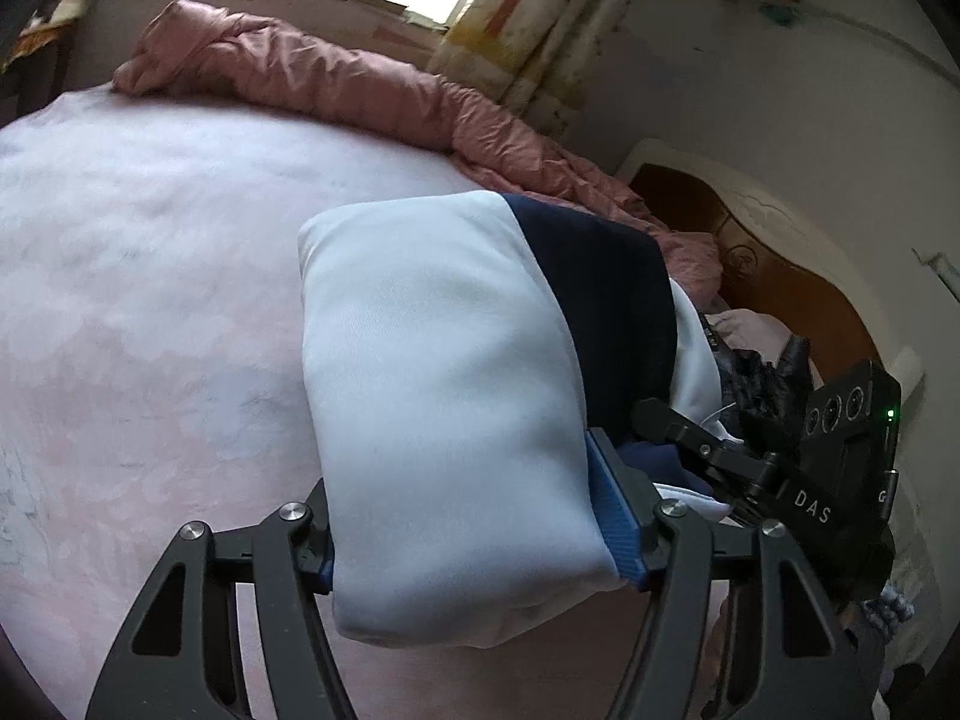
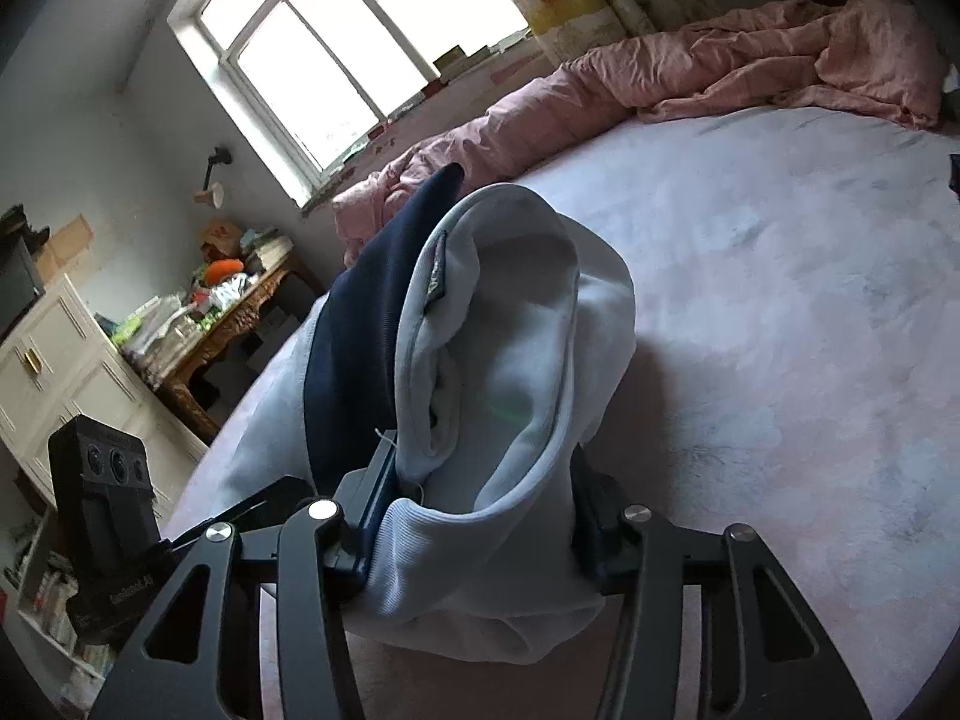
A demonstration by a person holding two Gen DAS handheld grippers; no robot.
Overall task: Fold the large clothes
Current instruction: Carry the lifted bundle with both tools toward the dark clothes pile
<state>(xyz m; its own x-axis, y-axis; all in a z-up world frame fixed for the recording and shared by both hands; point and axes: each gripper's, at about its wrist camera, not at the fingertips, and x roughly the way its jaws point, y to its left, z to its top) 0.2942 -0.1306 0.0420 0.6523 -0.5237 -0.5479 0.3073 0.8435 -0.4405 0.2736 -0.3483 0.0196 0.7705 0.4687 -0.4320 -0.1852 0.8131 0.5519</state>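
Note:
A folded white garment with a navy band [image 1: 432, 360] is lifted above the pink bed sheet [image 1: 150, 300]. My left gripper [image 1: 474, 534] is shut on one end of the bundle, with its blue pads pressing both sides. In the right wrist view the same garment [image 2: 516, 360] shows its open, layered end, navy on the left. My right gripper [image 2: 480, 528] is shut on that end. Each gripper's black body appears at the edge of the other's view. The underside of the bundle is hidden.
A crumpled pink duvet [image 1: 336, 84] lies along the far edge of the bed under the window [image 2: 336, 48]. A wooden headboard [image 1: 780, 276] stands at the right. Beside the bed are a cluttered wooden table [image 2: 222, 324] and a white cabinet [image 2: 54, 360].

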